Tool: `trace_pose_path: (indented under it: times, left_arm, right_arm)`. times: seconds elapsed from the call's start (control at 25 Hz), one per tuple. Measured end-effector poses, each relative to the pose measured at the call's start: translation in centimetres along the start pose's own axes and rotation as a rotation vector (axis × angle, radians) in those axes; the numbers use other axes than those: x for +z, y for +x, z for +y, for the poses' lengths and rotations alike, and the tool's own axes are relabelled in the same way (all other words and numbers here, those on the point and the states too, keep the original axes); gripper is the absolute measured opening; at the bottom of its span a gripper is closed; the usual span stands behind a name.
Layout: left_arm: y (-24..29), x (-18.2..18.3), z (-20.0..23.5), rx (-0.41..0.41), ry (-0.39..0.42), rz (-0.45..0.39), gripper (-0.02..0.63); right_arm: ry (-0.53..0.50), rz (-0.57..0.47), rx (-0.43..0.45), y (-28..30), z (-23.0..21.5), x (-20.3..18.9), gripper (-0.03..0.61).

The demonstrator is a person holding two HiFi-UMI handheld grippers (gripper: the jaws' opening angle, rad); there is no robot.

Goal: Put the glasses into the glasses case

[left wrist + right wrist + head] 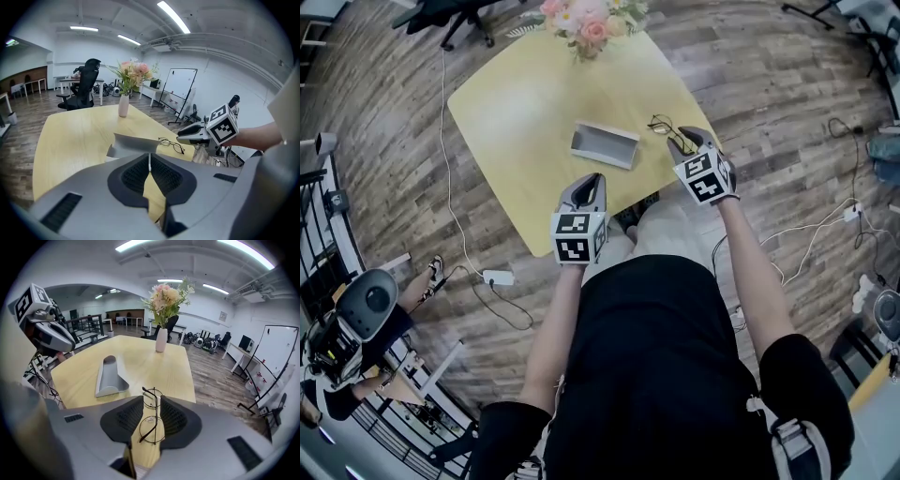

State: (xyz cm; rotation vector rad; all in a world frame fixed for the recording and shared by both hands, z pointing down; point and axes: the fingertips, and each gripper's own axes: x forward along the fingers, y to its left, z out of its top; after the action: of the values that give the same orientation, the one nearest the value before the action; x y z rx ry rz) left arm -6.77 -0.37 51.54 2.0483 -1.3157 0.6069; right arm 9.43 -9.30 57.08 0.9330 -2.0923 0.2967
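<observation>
Right gripper (152, 401) jaws part-way apart, straddling the glasses (151, 414), which lie flat on the table (117, 355). Pads sit close to the rims; no firm pinch visible. Left gripper (150, 159) jaws together at the tips, nothing between them; it hovers low over the near table edge, in front of the glasses case (133, 145).

Surface: pale yellow wood table (516, 112) with rounded corners, mostly bare. Vase of pink flowers (586, 23) at the far end. Dark plank floor (394, 112) all round, with a white cable (447, 159) trailing along it. Office room: black chair (86, 84) and whiteboard (180, 89) further back, strip lights overhead.

Edges and room: the glasses (661, 124) lie near the table's right edge, right gripper (684, 141) on them. The case (605, 145) is mid-table, well apart from the glasses and left of them, with bare tabletop between. Left gripper (595, 178) is just on the person's side of the case.

Glasses: thin dark wire frame, round clear lenses. Case: grey, open, shallow tray shape, one end curved up (110, 376).
</observation>
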Motion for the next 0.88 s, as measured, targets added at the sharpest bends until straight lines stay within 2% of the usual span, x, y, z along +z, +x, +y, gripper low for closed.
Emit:
trace_pose_path:
  times: [0.08, 0.28, 0.72, 0.88]
  left_arm:
    - [0.2, 0.0, -0.2, 0.006, 0.000, 0.007, 0.031]
    - [1.0, 0.4, -0.3, 0.032, -0.013, 0.027, 0.031]
    - [2.3, 1.0, -0.5, 0.095, -0.049, 0.047, 0.031]
    - [2.3, 0.8, -0.7, 0.116, -0.063, 0.049, 0.031]
  right_arm:
    - [0.003, 0.001, -0.003, 0.4, -0.4, -0.3, 0.103]
    - [0.007, 0.023, 0.026, 2.0, -1.2, -1.1, 0.074]
    - [0.007, 0.070, 0.112, 5.2, -2.0, -2.8, 0.074]
    - [0.057, 0.053, 0.147, 5.4, -2.0, -2.9, 0.055]
